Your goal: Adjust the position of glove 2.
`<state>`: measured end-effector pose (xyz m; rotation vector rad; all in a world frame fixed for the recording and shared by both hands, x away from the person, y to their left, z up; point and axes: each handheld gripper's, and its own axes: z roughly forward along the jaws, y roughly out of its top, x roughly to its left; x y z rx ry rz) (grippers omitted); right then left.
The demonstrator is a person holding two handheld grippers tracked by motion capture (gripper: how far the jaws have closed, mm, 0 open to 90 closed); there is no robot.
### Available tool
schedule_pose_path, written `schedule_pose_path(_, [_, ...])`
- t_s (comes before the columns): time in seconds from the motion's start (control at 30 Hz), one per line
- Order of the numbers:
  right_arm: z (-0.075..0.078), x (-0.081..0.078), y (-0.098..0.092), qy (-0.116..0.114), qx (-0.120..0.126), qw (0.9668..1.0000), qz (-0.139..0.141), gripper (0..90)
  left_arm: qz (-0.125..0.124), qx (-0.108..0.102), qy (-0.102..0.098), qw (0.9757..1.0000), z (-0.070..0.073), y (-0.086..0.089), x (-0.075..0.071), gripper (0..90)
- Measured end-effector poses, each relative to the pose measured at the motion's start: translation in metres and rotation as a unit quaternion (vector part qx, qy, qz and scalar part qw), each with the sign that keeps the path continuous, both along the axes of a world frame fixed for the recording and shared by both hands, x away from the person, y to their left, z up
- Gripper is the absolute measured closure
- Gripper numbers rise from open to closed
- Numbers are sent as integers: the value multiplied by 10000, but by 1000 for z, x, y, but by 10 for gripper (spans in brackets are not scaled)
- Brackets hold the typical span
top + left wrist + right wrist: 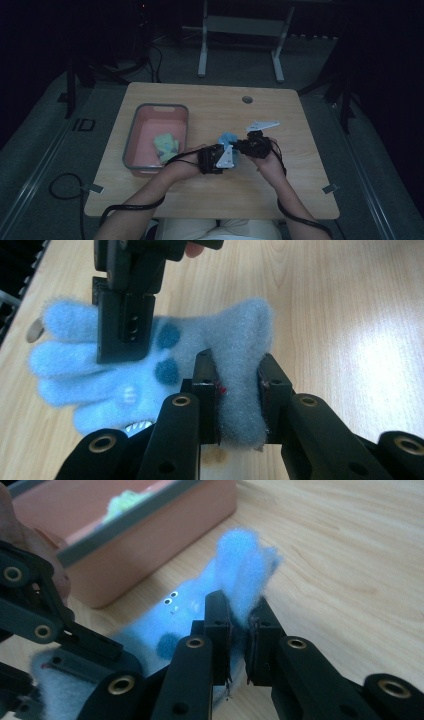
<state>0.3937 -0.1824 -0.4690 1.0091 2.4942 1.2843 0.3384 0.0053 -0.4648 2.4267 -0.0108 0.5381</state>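
Observation:
A fuzzy light-blue glove (229, 137) with dark blue dots and a small face hangs above the wooden table (285, 170), held between both grippers. In the left gripper view, my left gripper (239, 371) is shut on the glove's cuff end (240, 335), and the glove's fingers (65, 360) spread to the left. In the right gripper view, my right gripper (241, 614) is shut on a raised fold of the glove (245, 560). In the high view the left gripper (226, 155) and right gripper (246, 145) face each other closely at the table's middle.
A pink bin with a grey rim (155, 106) stands on the table's left half, close to the left hand, and holds a green fuzzy item (166, 145). A round hole (247, 99) is near the table's far edge. Cables trail off the near edge.

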Motion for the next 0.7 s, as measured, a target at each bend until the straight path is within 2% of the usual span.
schedule_pose_path(0.23, [16, 4, 15, -79, 72, 9999, 102, 826, 94, -70, -10, 9999, 14, 15, -1, 754])
schedule_pose_path(0.43, [25, 9, 29, -96, 52, 9997, 197, 827, 176, -35, -49, 9998, 26, 30, 0, 754])
schedule_pose_path(0.7, [33, 14, 53, -154, 49, 9993, 335, 828, 332, 33, -89, 9994, 34, 51, 0, 754])
